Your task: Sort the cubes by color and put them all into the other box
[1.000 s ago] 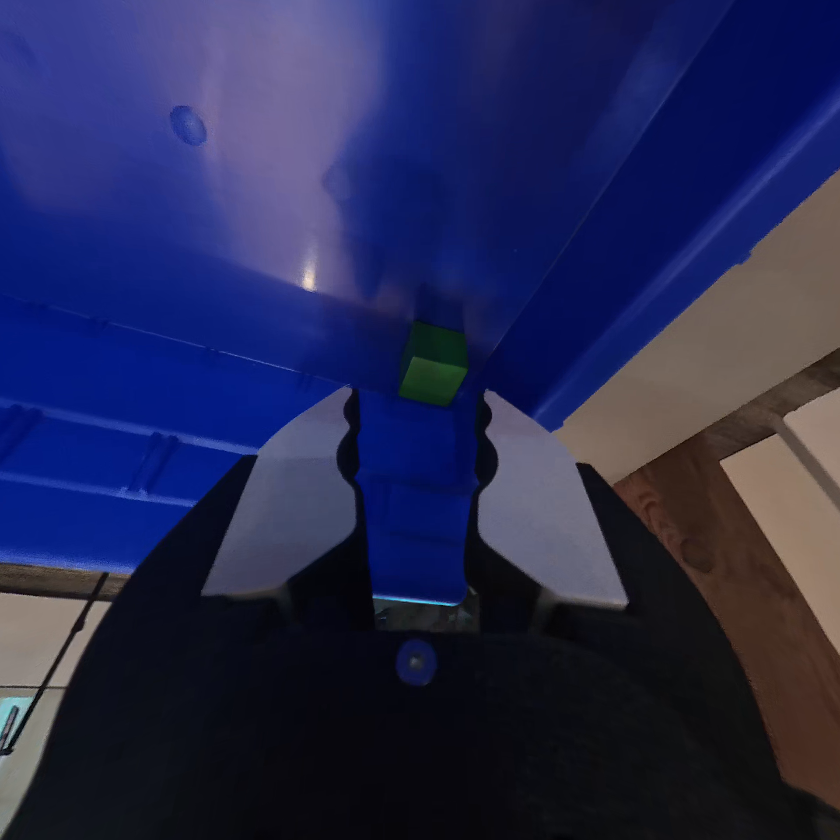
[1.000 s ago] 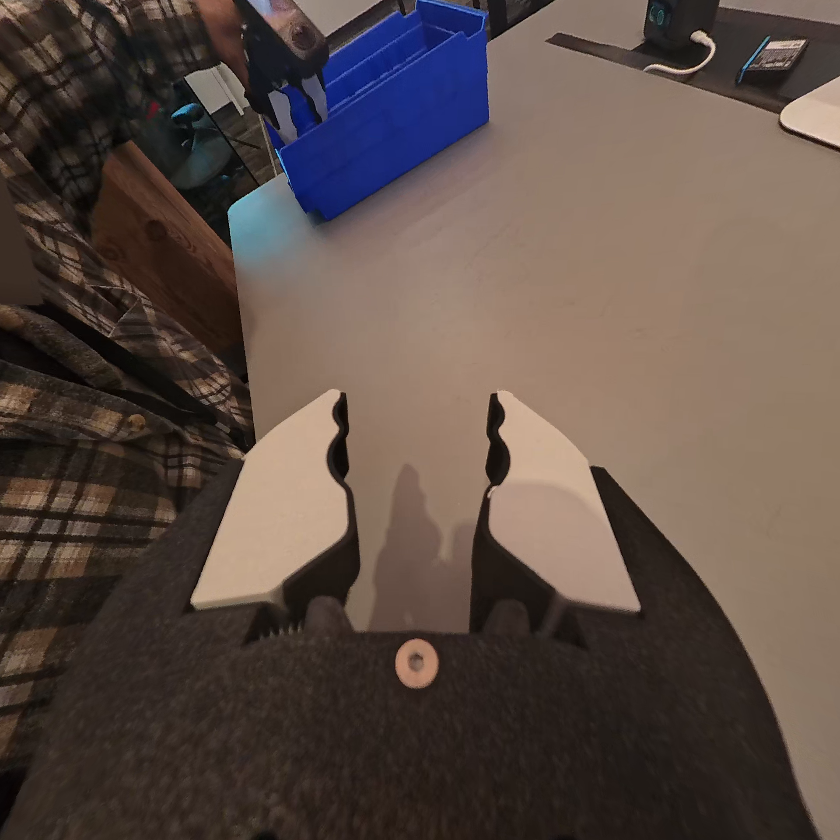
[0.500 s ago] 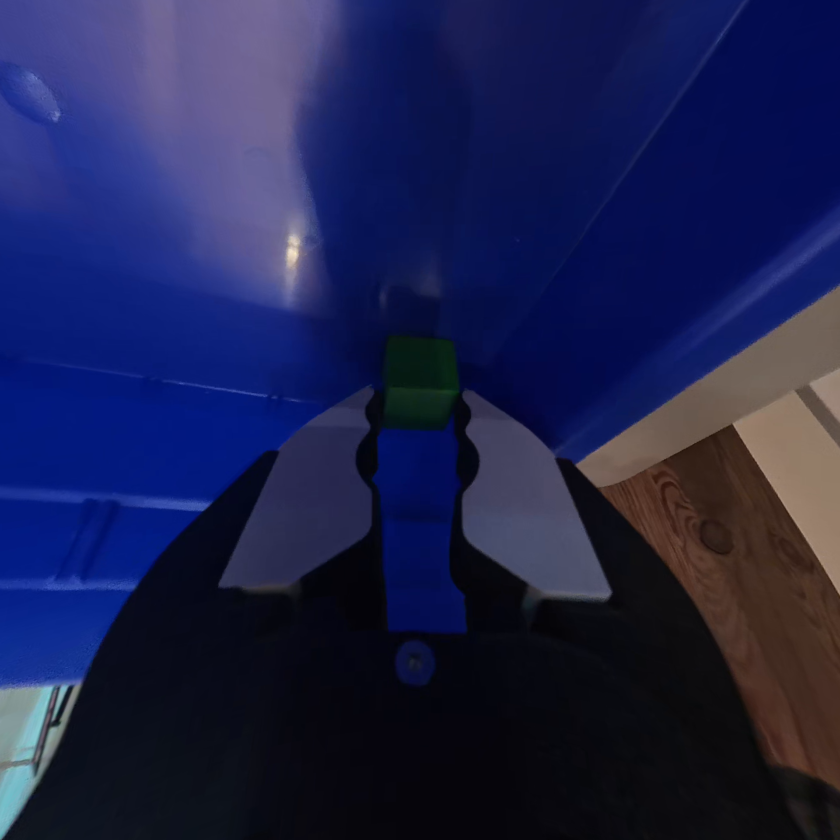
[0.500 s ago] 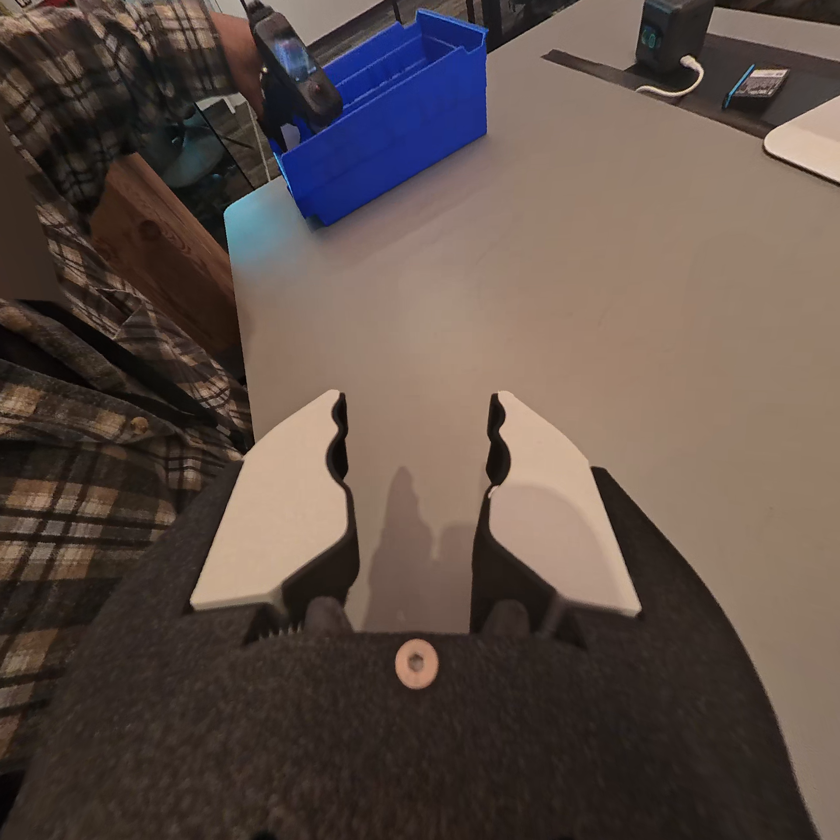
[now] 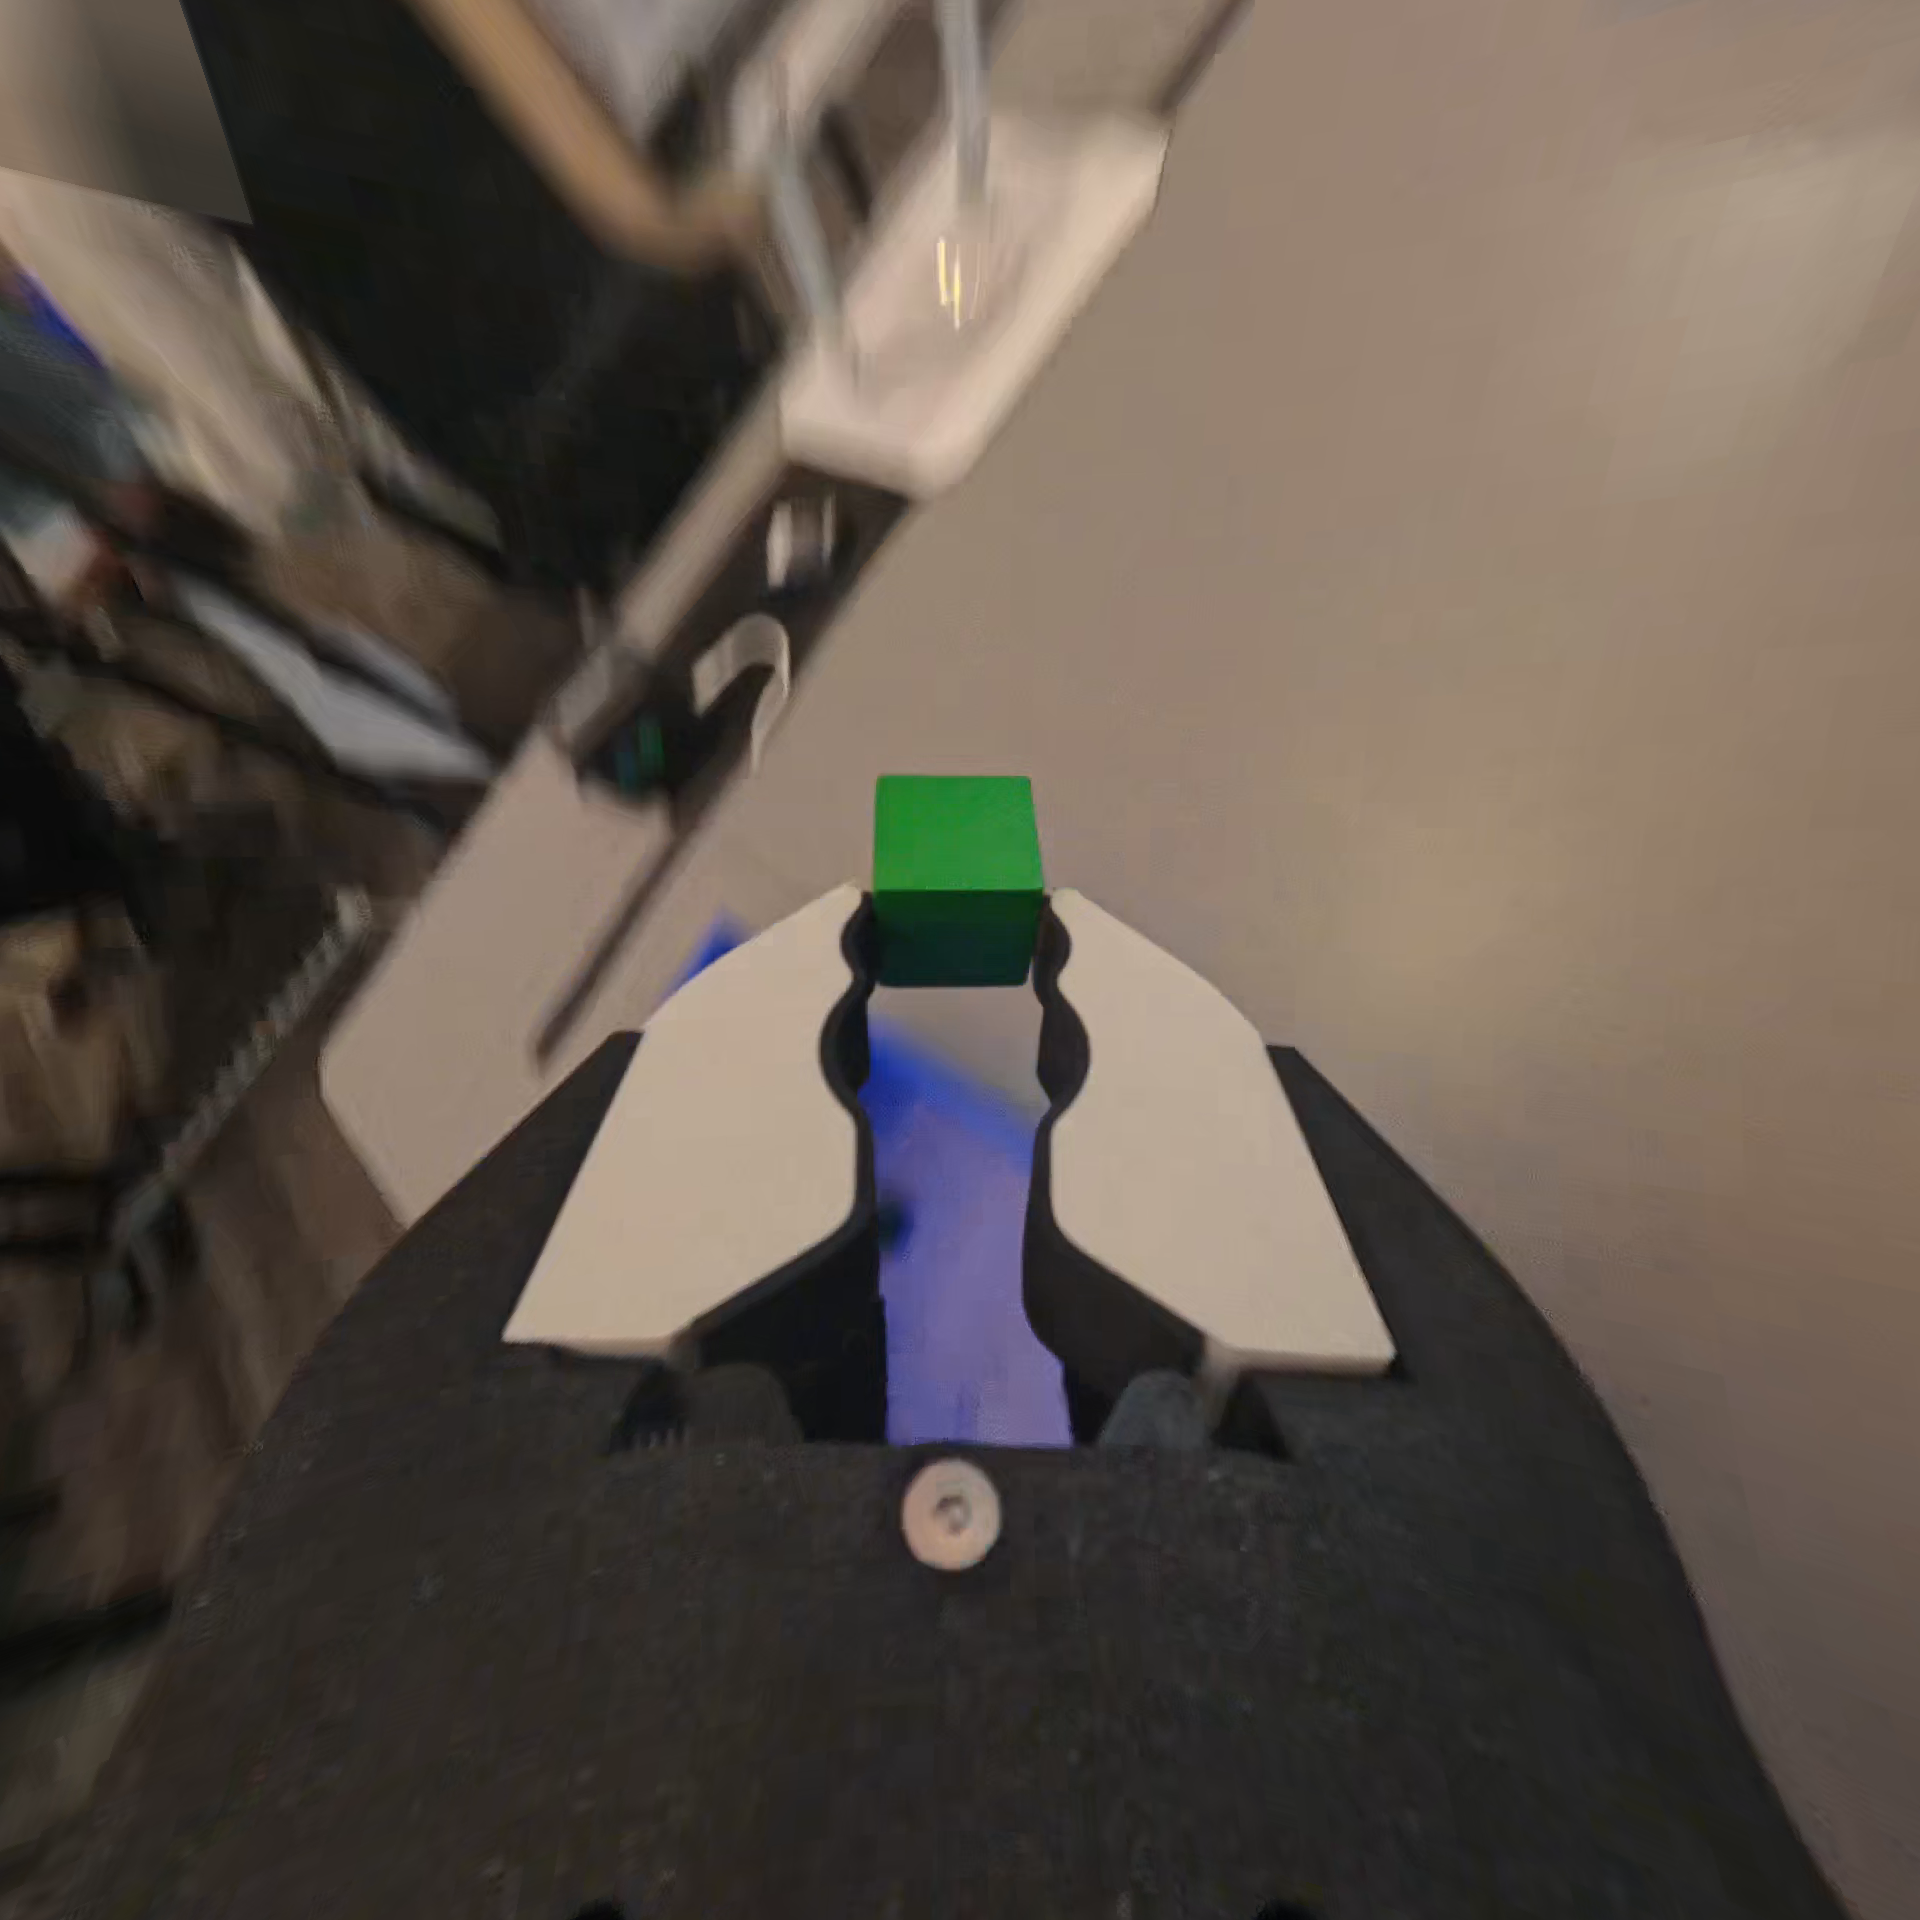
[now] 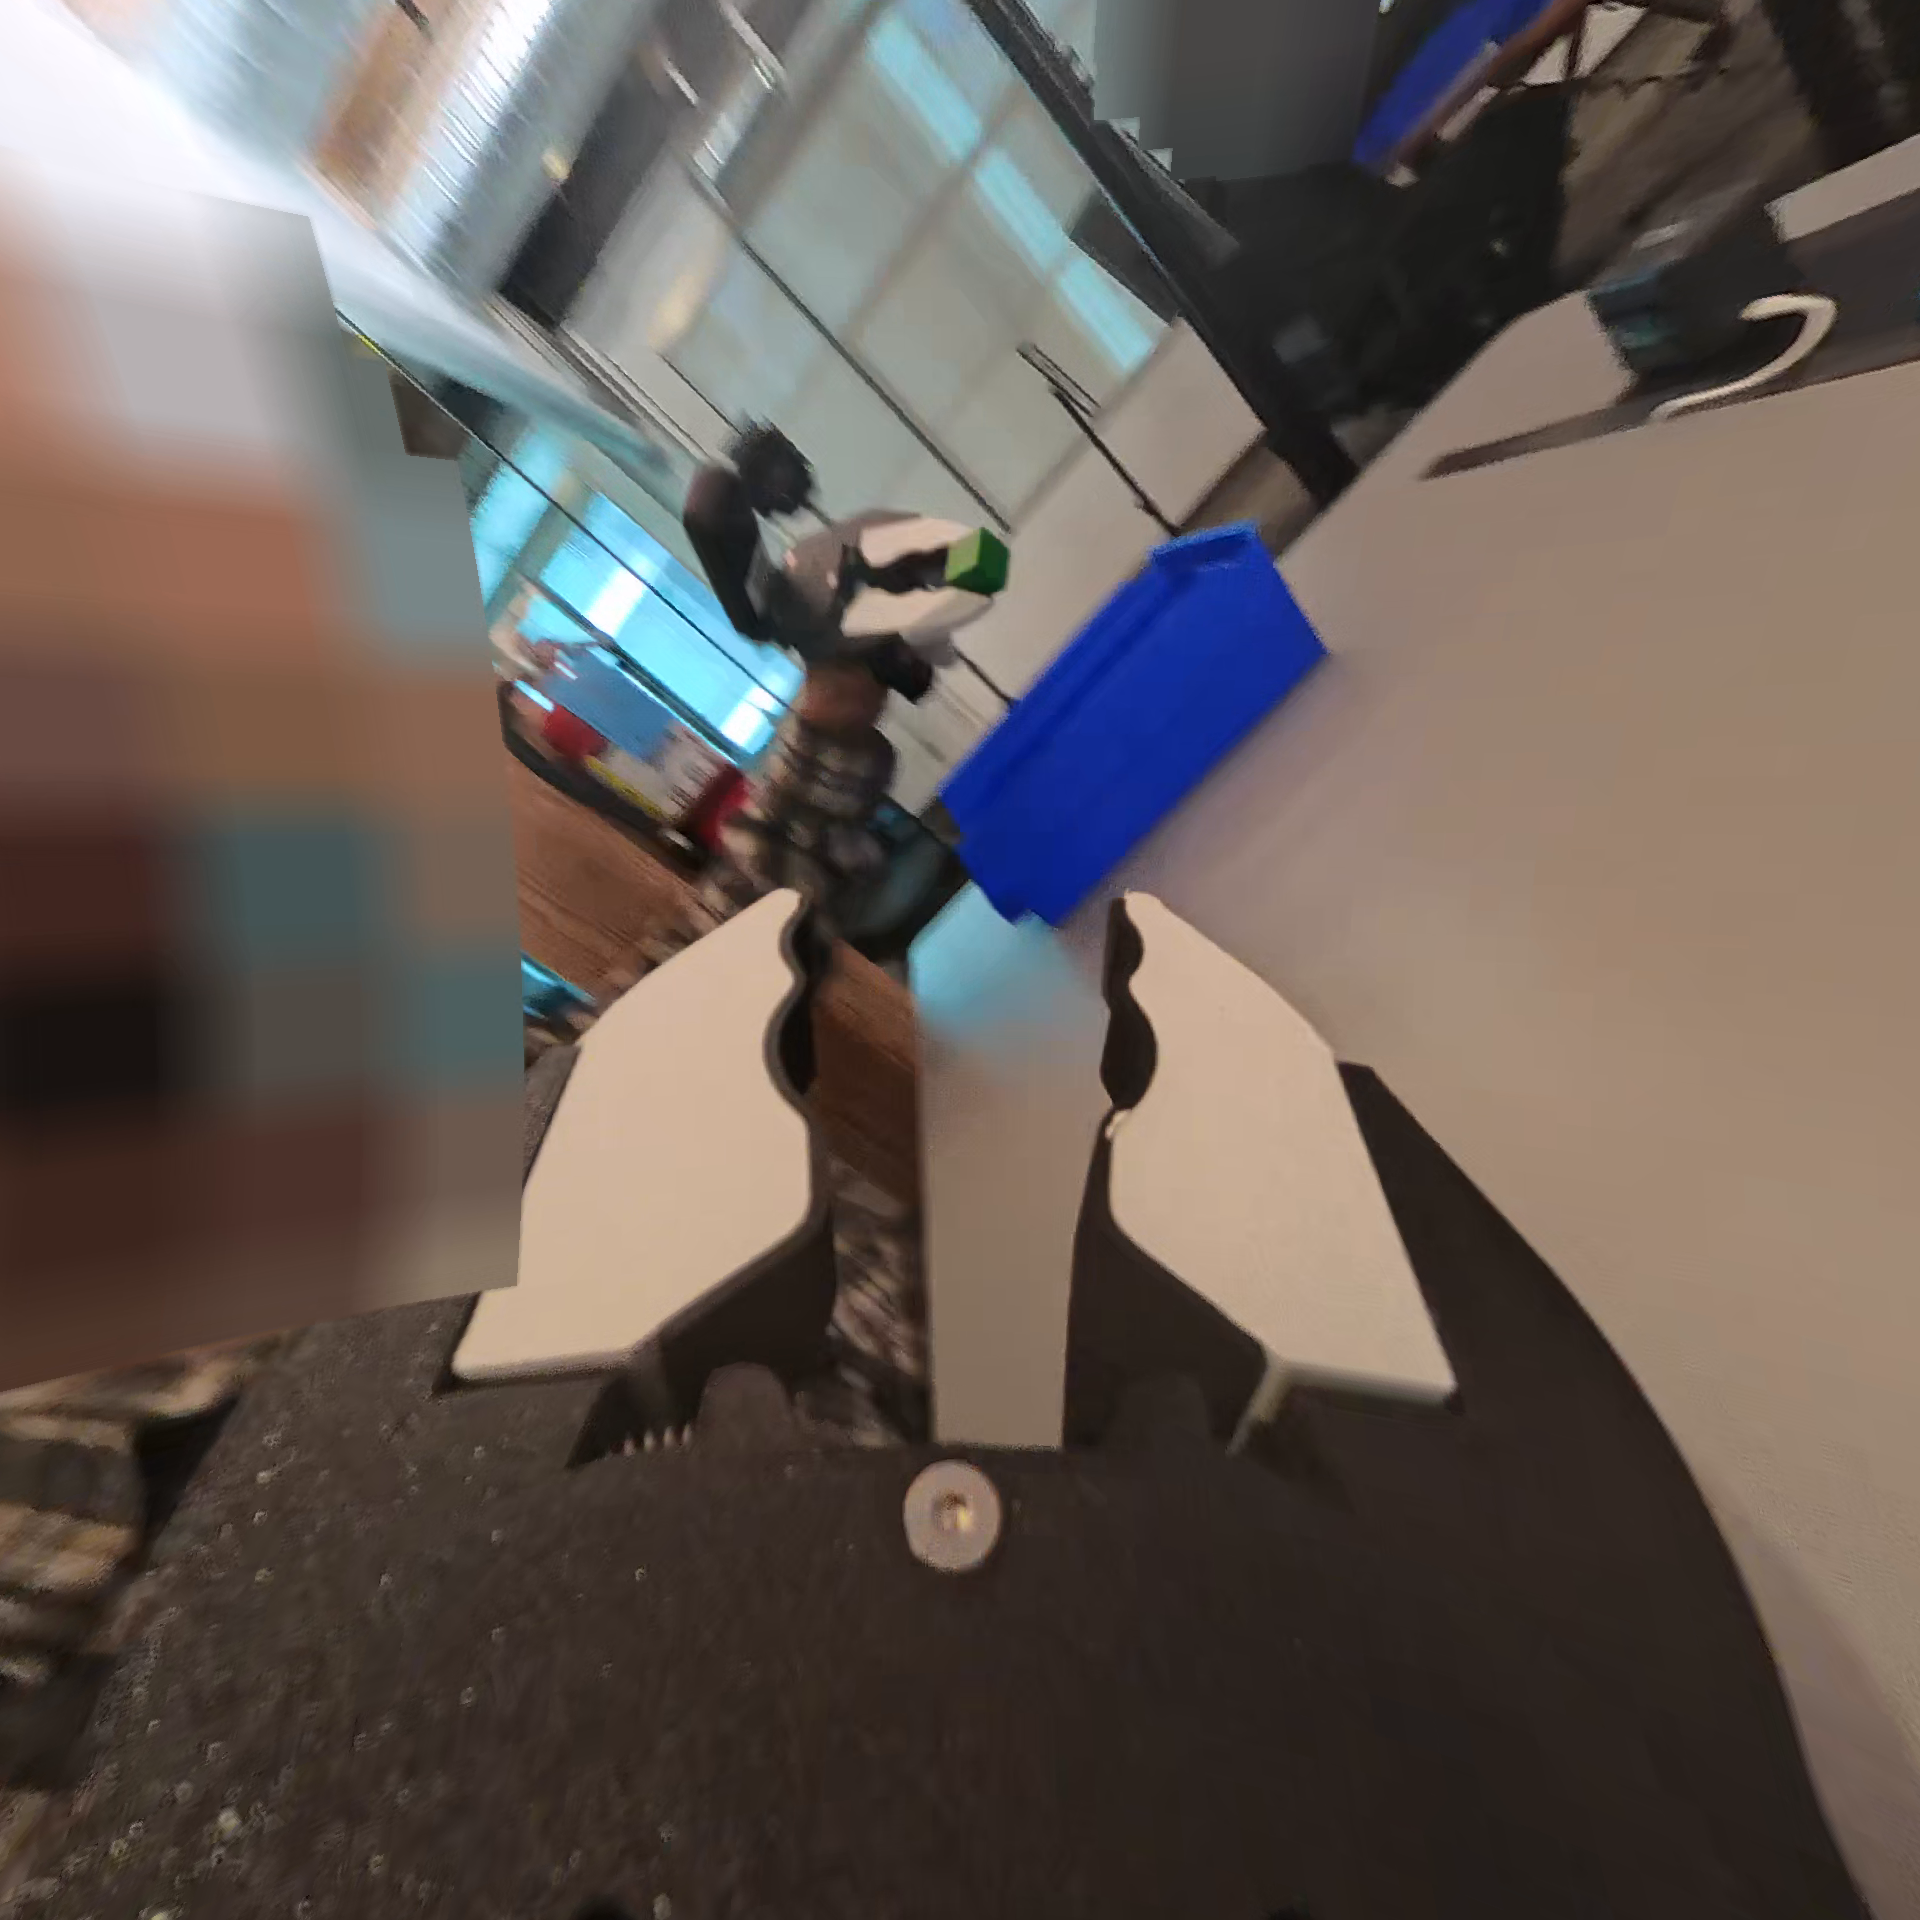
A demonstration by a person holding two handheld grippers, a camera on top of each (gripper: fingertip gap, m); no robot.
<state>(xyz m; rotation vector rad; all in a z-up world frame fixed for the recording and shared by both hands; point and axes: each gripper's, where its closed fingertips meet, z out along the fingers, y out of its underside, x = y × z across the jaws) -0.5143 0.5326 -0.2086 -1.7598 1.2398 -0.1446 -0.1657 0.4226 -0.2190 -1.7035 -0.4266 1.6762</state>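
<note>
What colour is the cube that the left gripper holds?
Green. The cube, pinched at the left gripper fingertips, shows best in the left wrist view.

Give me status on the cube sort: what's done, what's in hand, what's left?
Done: nothing placed that these views show. In hand: the left gripper is shut on a green cube, held up in the air beside the blue box on the grey table. The right gripper is open and empty. Left: dropping the green cube into the other box, which is out of view; remaining cubes can't be counted.

Smooth green cube, glossy blue plastic box, matt grey tabletop
</note>
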